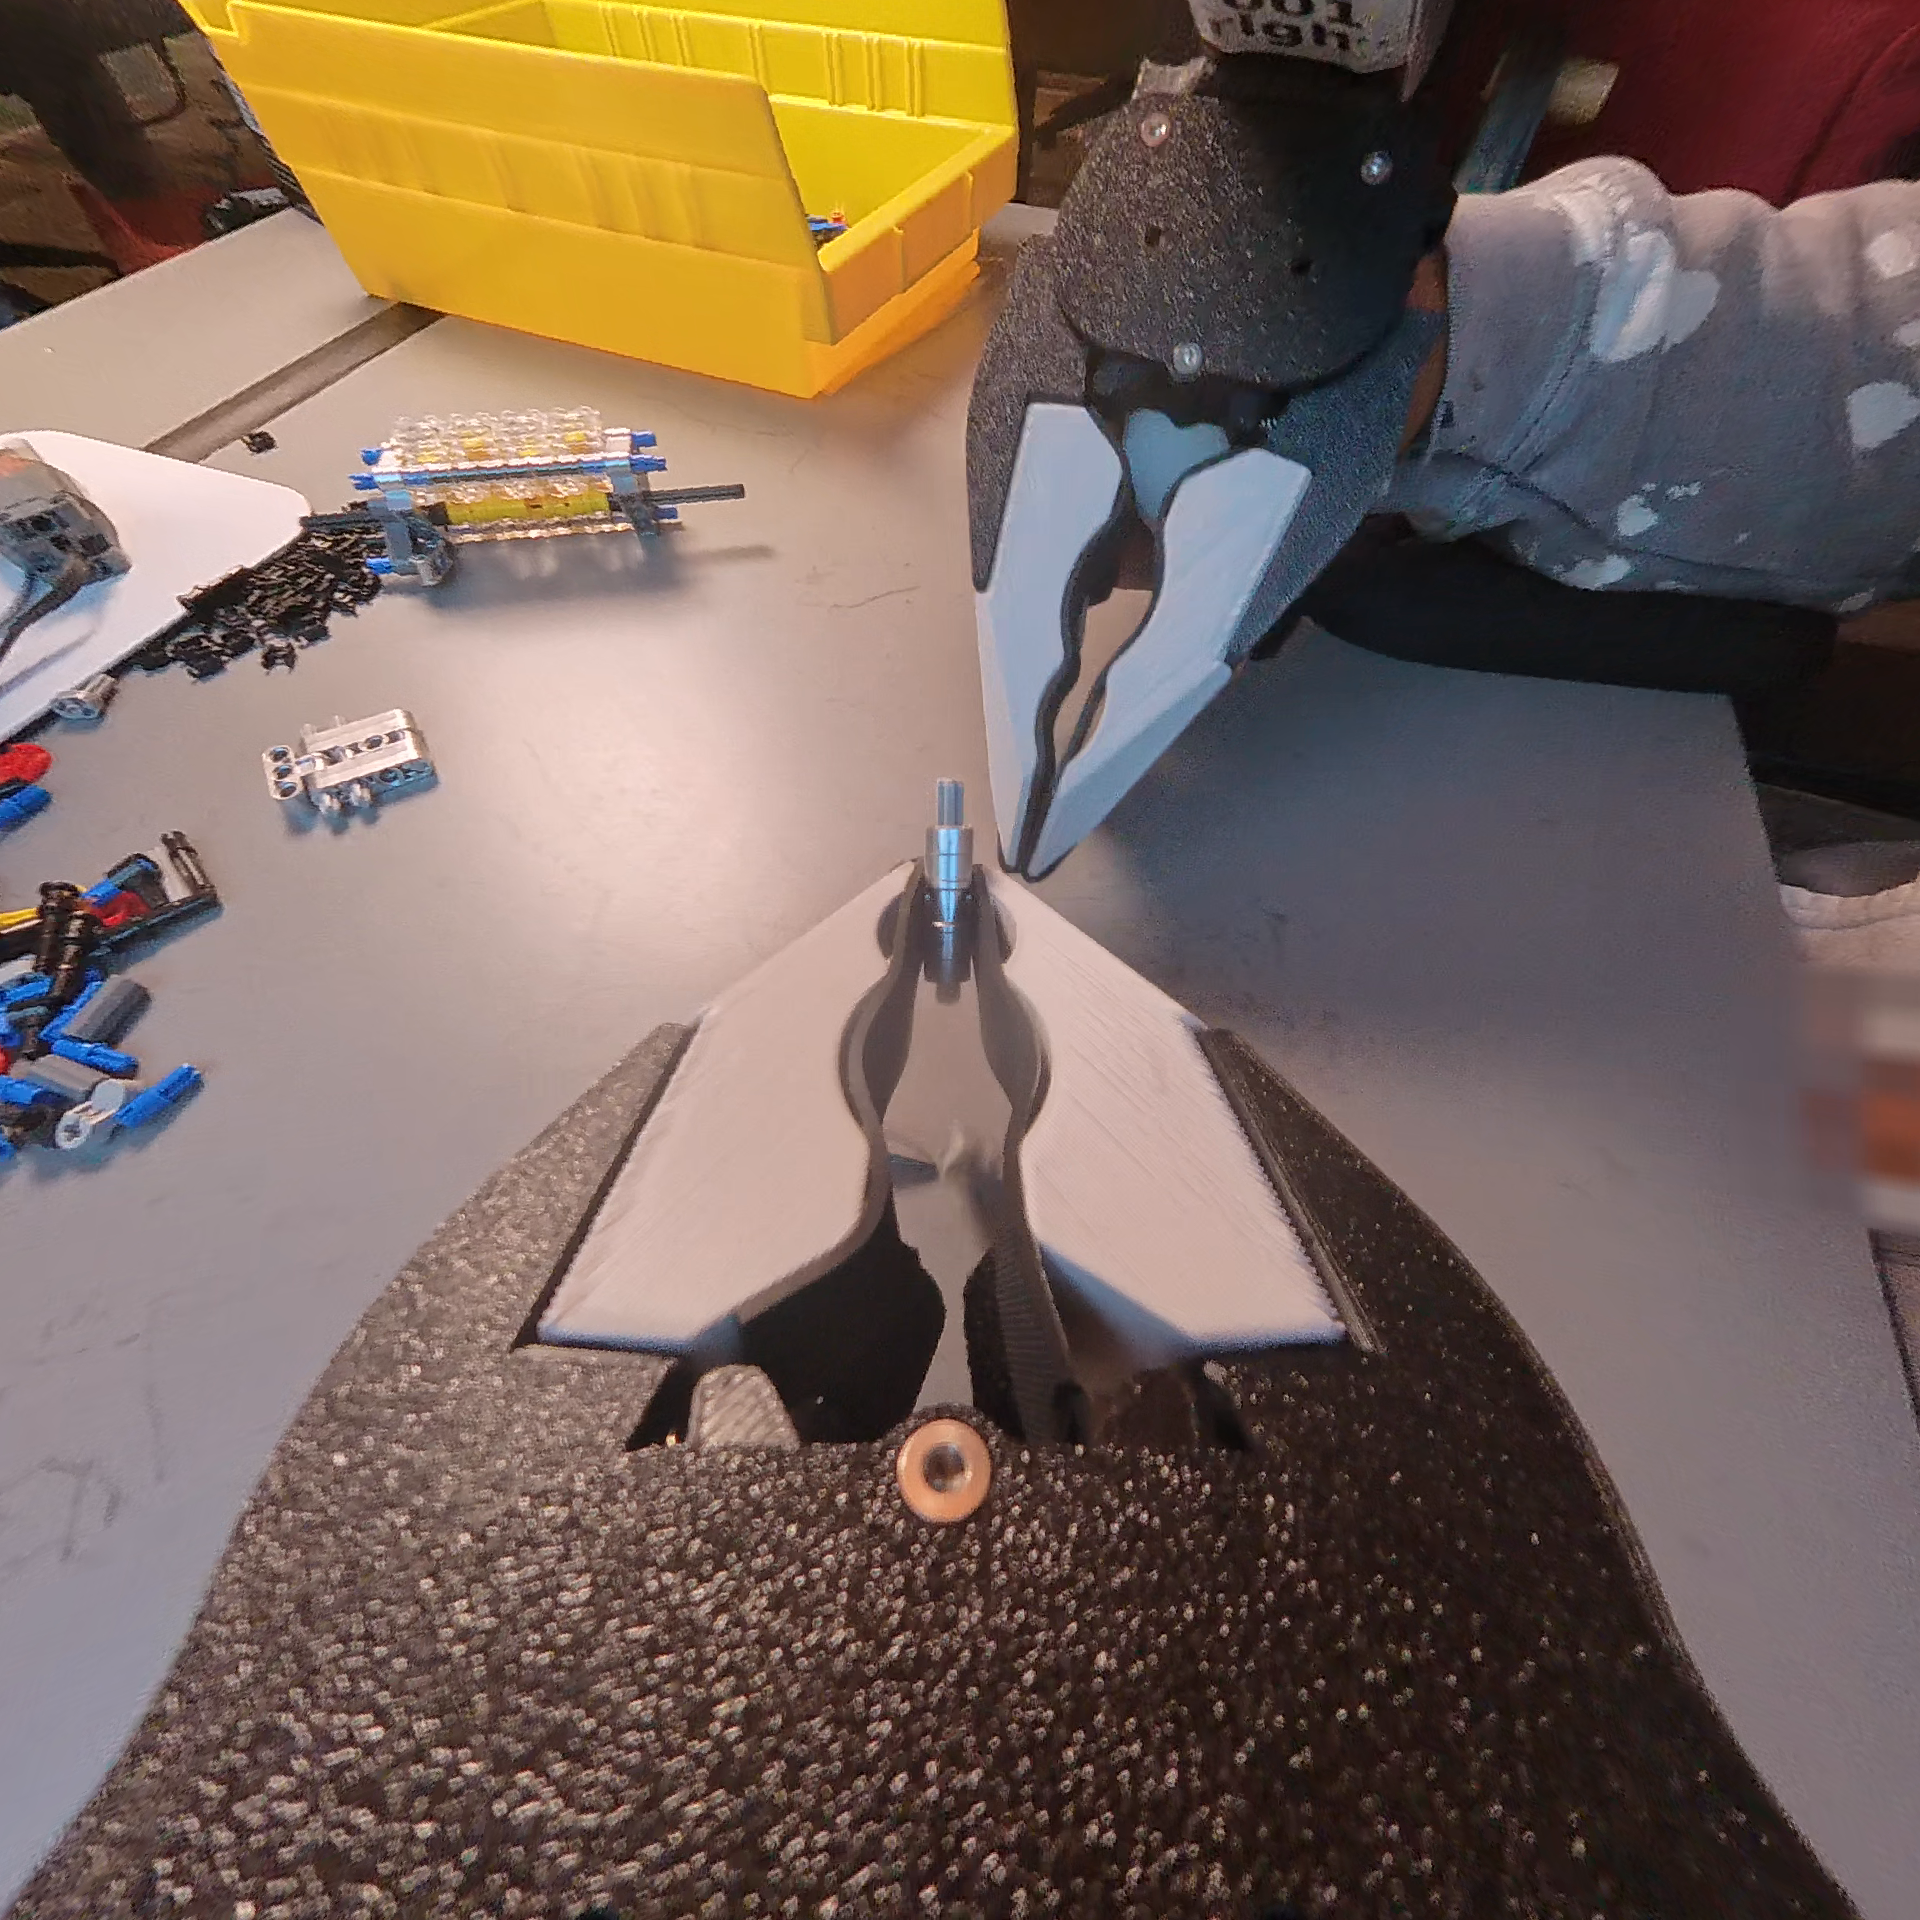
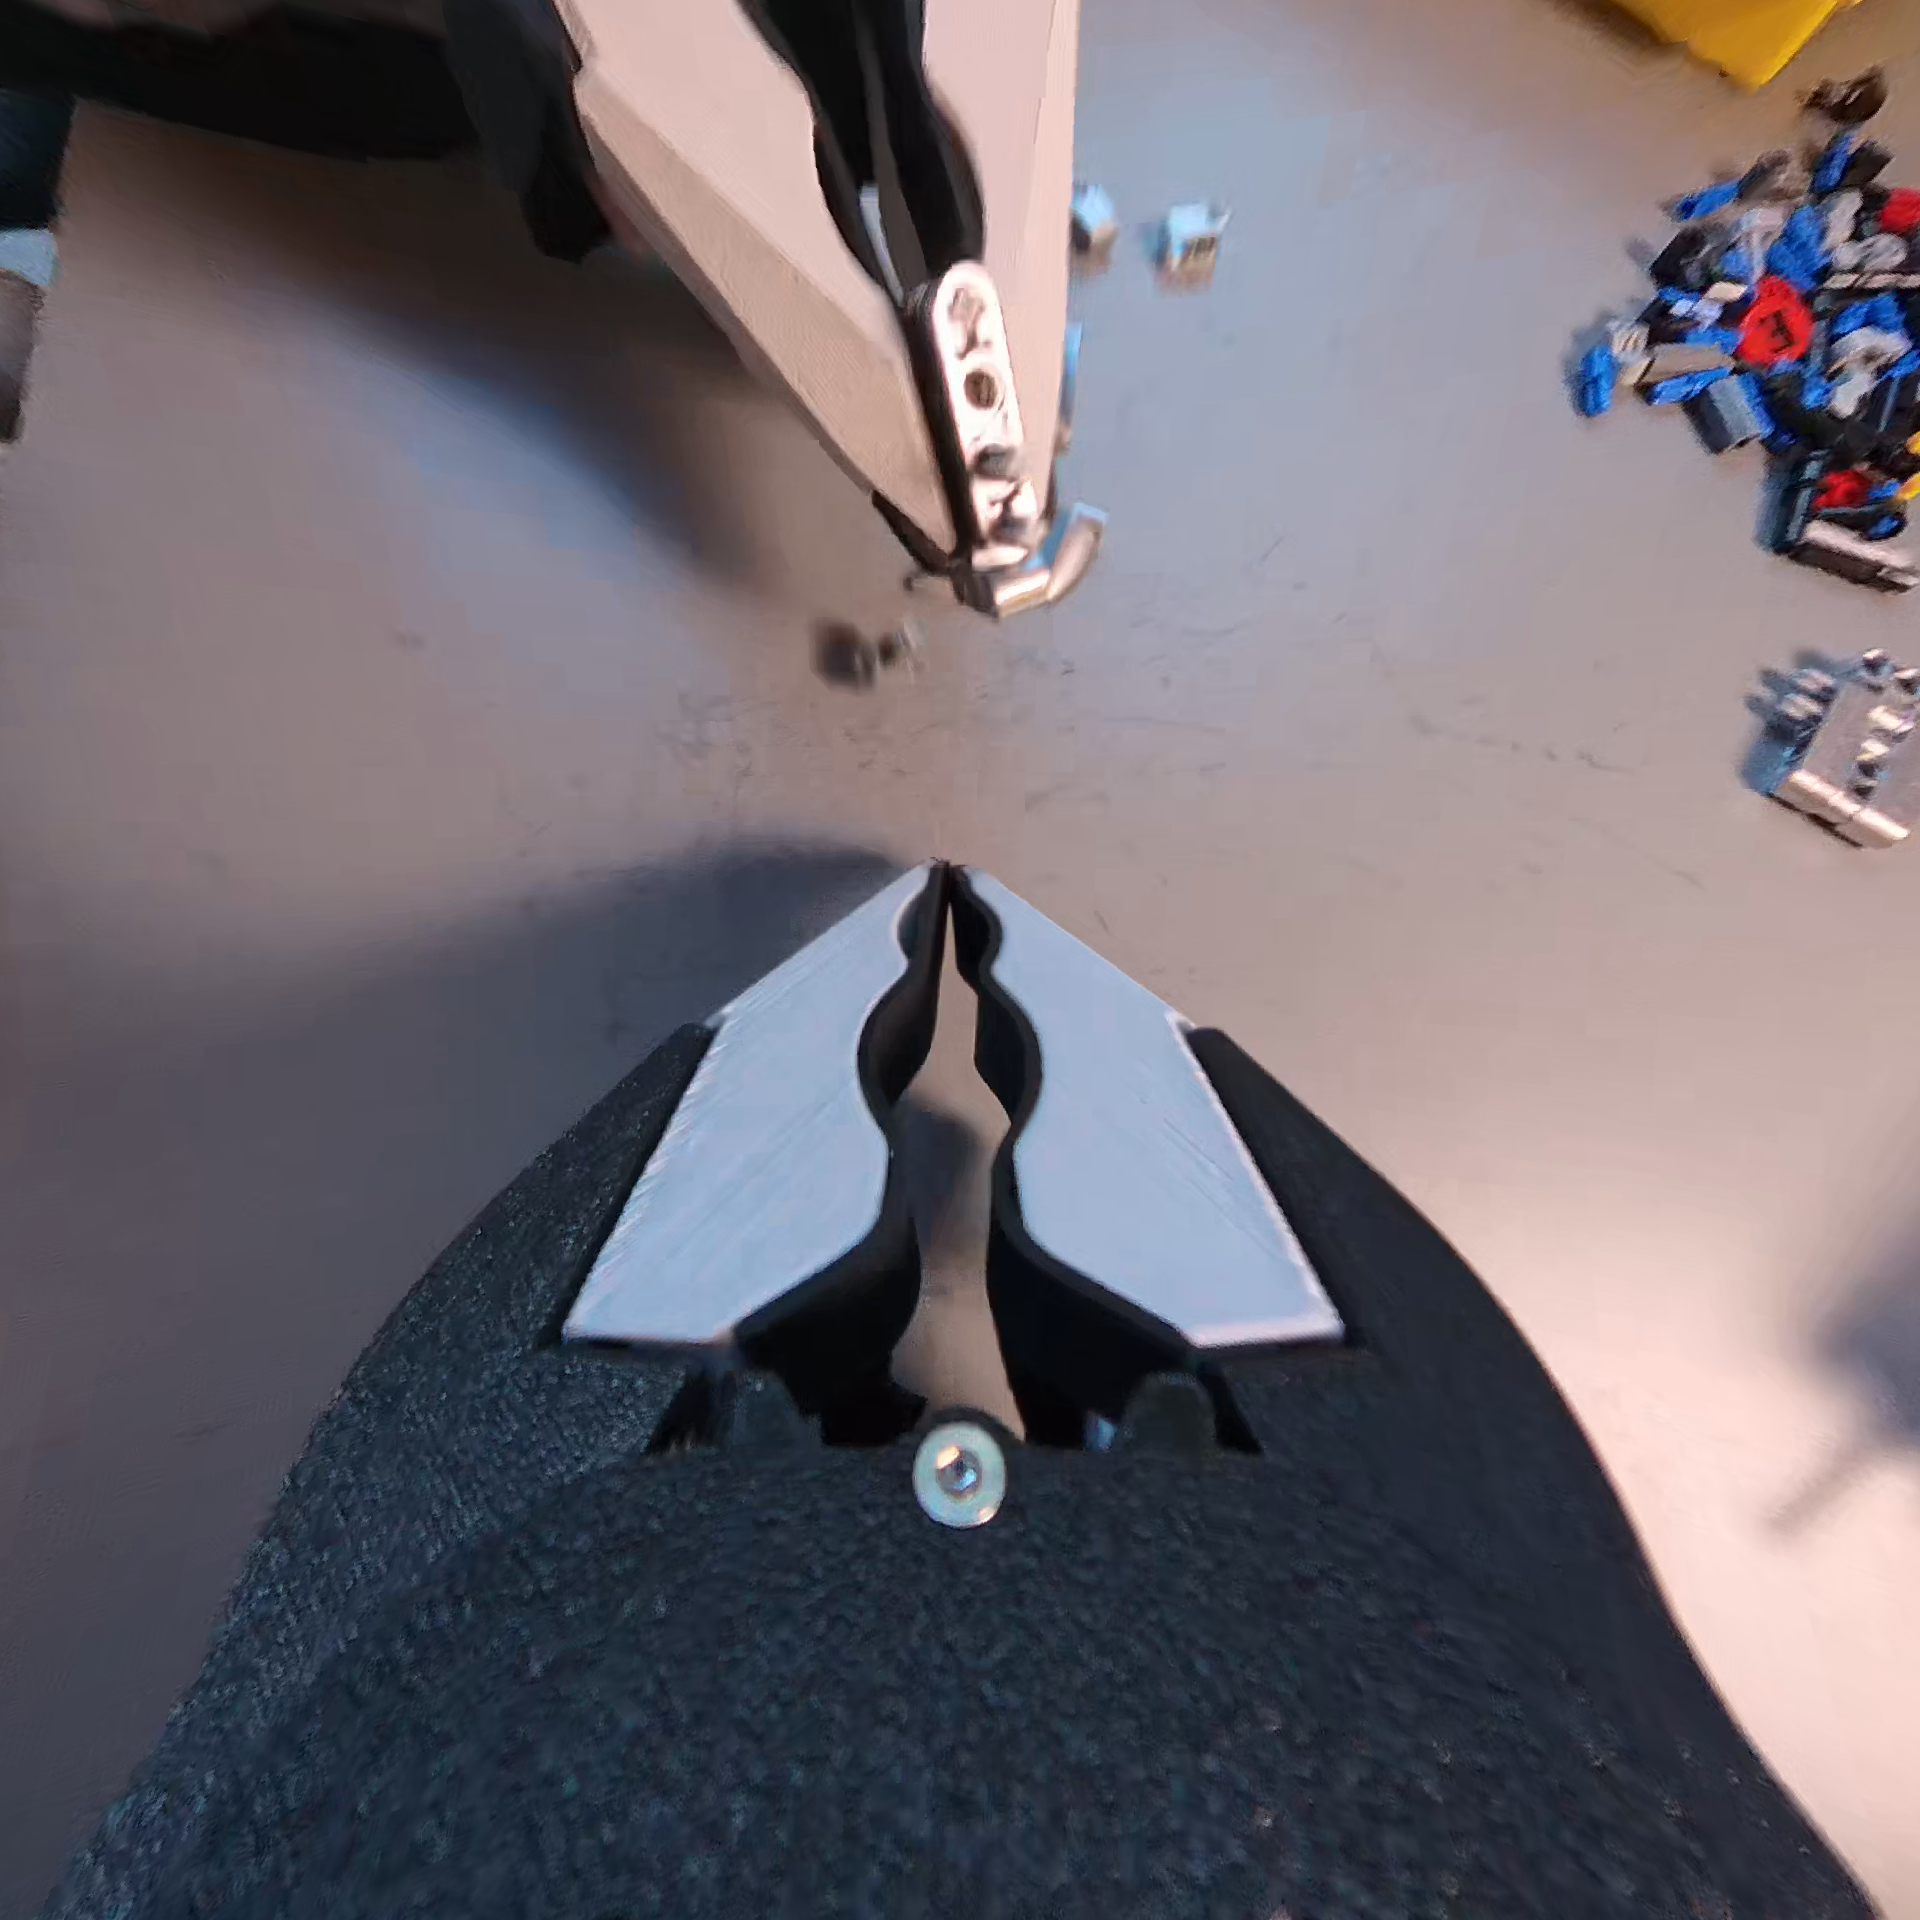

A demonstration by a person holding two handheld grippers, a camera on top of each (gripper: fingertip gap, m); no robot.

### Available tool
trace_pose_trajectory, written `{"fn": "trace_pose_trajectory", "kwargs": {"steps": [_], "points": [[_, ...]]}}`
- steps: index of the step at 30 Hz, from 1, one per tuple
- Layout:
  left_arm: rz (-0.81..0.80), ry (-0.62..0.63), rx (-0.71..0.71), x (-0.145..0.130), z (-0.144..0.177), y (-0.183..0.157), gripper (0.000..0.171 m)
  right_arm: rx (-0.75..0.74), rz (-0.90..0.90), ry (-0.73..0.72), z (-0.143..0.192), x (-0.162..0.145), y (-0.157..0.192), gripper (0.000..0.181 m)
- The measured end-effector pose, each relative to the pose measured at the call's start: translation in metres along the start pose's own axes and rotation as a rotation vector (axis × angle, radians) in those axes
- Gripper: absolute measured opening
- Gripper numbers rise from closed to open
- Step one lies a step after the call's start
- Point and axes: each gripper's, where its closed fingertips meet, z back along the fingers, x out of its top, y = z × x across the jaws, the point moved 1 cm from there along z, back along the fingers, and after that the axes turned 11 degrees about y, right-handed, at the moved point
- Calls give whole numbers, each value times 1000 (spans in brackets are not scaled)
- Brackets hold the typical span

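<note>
Left gripper (image 1: 951,909) clamped on one small silver part (image 1: 951,831); right gripper (image 1: 1023,862) closed, empty.
One yellow bin (image 1: 623,177) at 11 o'clock on the worktop (image 1: 1351,935); one brick assembly (image 1: 520,488) at 10.

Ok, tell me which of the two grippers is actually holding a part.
The left gripper: its fingertips are shut on a small silver part. The right gripper, beside it, has its tips pressed together with nothing between them.
</note>
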Motion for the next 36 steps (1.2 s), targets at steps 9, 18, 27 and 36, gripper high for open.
{"fn": "trace_pose_trajectory", "kwargs": {"steps": [9,18,27,36], "points": [[141,-82,-66,8,14,15,5,35,-3,-103,11,13,3,6],[277,-358,13,34,77,71,5,118,21,-110,-17,43,36,17],[272,-329,95,21,76,88,5,127,100,-63,-70,110,84,34],[287,-326,107,16,80,94,5,240,298,1,-99,131,93,41]]}}
